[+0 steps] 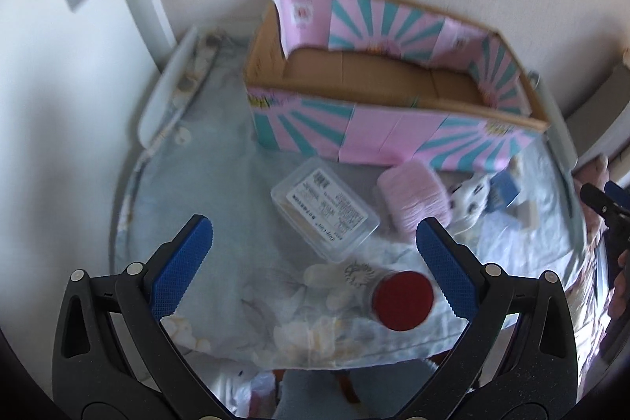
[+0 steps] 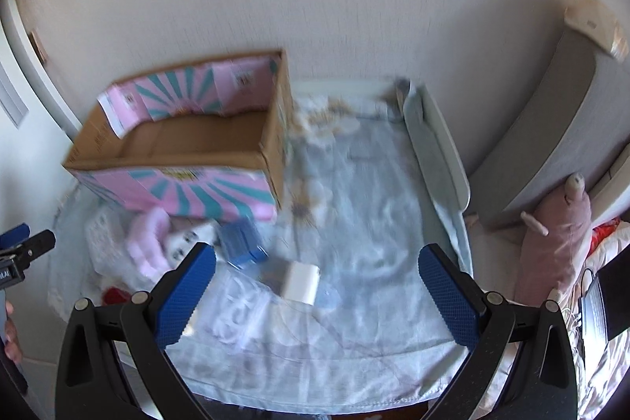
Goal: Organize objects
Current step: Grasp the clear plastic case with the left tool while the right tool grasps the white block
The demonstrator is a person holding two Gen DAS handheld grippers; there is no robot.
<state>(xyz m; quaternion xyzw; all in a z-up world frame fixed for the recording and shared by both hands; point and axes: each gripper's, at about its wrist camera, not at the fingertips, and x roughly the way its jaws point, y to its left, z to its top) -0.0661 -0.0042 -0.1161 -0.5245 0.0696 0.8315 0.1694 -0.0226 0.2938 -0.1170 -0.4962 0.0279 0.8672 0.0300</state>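
Left gripper [image 1: 315, 258]: fingers spread wide, holding nothing, above the cloth-covered bed [image 1: 220, 184].
Clear plastic case [image 1: 325, 207]: ahead between the left fingers, long axis running diagonally from far-left to near-right.
Red-lidded jar [image 1: 402, 298]: upright, just inside the right-hand finger.
Cardboard box [image 1: 393, 81]: empty, beyond the case.
Right gripper [image 2: 317, 274]: fingers apart, empty.
White block [image 2: 301, 280]: nearest the right gripper, straight ahead.

Cardboard box [image 1: 393, 128]: matt brown board inside, printed pink-and-teal paper outside.
Rectangular container [image 1: 325, 207]: clear glossy plastic, paper label.
Jar lid [image 1: 402, 296]: smooth red plastic.
Bedsheet [image 2: 354, 191]: soft matt cloth.
Left gripper [image 1: 315, 254]: black matt plastic, textured blue pads [image 1: 181, 270].
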